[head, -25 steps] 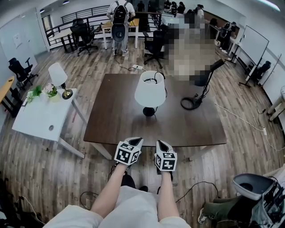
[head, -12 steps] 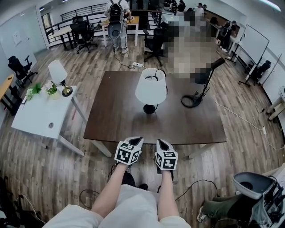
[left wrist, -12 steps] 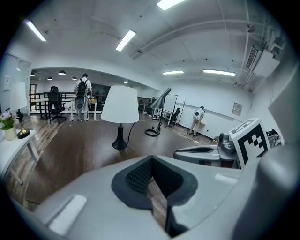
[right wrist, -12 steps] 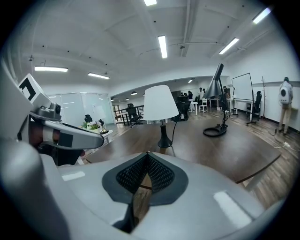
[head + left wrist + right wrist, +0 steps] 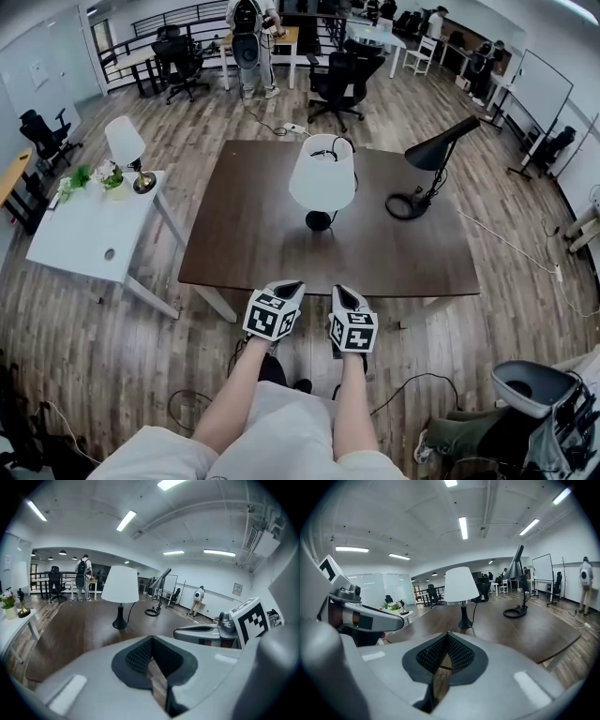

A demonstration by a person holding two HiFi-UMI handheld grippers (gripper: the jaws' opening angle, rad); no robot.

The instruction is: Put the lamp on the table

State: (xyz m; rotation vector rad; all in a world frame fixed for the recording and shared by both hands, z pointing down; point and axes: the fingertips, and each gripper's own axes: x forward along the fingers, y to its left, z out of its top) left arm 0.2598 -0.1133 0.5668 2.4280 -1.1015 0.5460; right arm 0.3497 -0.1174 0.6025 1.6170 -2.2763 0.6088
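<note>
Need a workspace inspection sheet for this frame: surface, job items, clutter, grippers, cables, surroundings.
Surface: brown table, top bare apart from two lamps.
Job's things: white-shade lamp upright on the table, near its middle.
Clutter: black desk lamp on the table's right part, apart from the white-shade lamp.
Grippers: left gripper and right gripper side by side at the table's near edge, fingers together, nothing held.
Cables: black cord behind the lamp's shade; white cable on the floor right of the table.
Surroundings: white side table at left with small lamp and flowers; office chairs and a person with a backpack beyond.
</note>
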